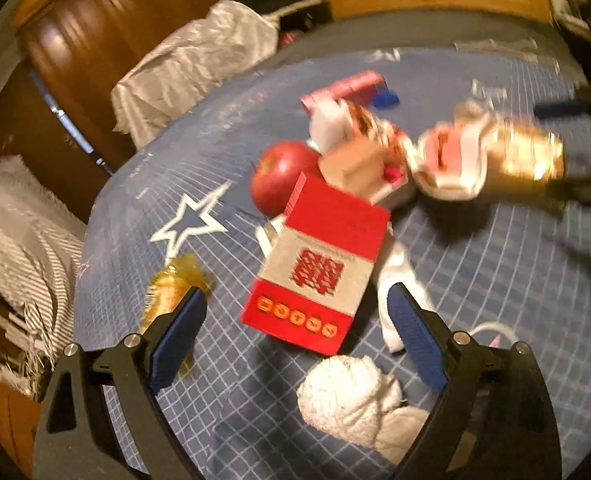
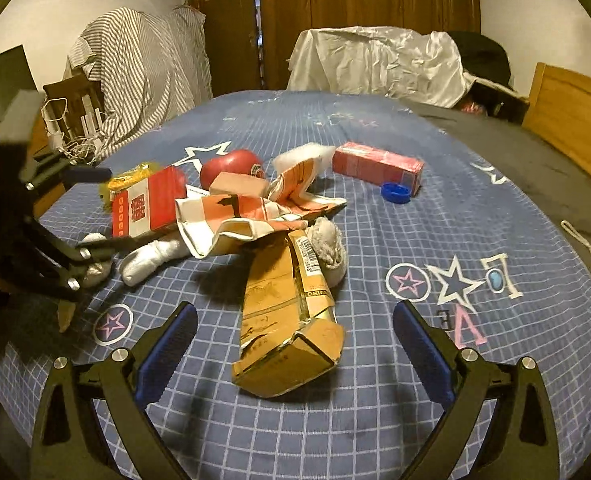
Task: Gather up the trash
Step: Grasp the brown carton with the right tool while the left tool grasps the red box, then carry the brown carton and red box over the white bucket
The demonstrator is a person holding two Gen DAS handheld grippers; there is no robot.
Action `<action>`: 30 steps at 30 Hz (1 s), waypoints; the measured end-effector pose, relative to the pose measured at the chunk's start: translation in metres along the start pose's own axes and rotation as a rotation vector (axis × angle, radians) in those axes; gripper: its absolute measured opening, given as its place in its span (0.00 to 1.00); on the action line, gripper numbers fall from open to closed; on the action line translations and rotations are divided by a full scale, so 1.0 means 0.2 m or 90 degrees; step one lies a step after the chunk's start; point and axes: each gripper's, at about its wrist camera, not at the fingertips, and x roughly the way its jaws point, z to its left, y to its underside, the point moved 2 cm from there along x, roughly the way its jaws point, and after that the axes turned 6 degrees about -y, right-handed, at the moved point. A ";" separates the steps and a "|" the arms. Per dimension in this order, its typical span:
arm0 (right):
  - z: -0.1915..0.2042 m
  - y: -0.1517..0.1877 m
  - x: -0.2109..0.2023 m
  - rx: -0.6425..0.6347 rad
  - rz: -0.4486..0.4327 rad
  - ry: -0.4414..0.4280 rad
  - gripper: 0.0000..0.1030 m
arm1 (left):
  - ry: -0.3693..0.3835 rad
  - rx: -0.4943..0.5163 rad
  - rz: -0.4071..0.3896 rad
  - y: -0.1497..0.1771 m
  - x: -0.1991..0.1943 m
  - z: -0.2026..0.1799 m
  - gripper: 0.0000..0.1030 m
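Observation:
Trash lies heaped on a blue checked bedspread (image 2: 415,240). My left gripper (image 1: 297,296) is open and points down at a red-and-white box (image 1: 315,264), whose near end lies between the fingers without touching the pads. A rolled white sock (image 1: 347,392) lies under that gripper and a gold wrapper (image 1: 171,284) sits beside its left finger. My right gripper (image 2: 295,310) is open wide around a flattened tan-gold carton (image 2: 283,320) lying on the bed, pads clear of it. A crumpled orange-and-white paper bag (image 2: 255,208) sits beyond the carton.
A red apple (image 2: 231,168), a pink carton (image 2: 375,166) and a blue cap (image 2: 395,193) lie further back. The left gripper (image 2: 103,210) shows at the left of the right wrist view. Cloth-covered furniture (image 2: 375,64) and a wooden bed frame (image 2: 567,120) border the bed.

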 end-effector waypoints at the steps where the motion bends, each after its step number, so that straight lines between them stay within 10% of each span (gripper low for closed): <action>1: -0.01 0.00 0.02 0.004 0.002 -0.008 0.95 | -0.003 0.002 0.000 0.01 0.01 0.00 0.86; 4: -0.03 0.00 0.06 0.014 0.005 -0.021 0.93 | 0.004 -0.020 0.001 0.00 0.06 0.03 0.86; 12: -0.04 -0.01 0.10 0.025 0.020 -0.035 0.48 | 0.027 -0.033 -0.005 -0.03 0.10 0.02 0.62; 30: 0.04 -0.11 -0.43 0.062 -0.108 -0.070 0.47 | -0.094 -0.213 -0.105 0.08 -0.47 0.26 0.62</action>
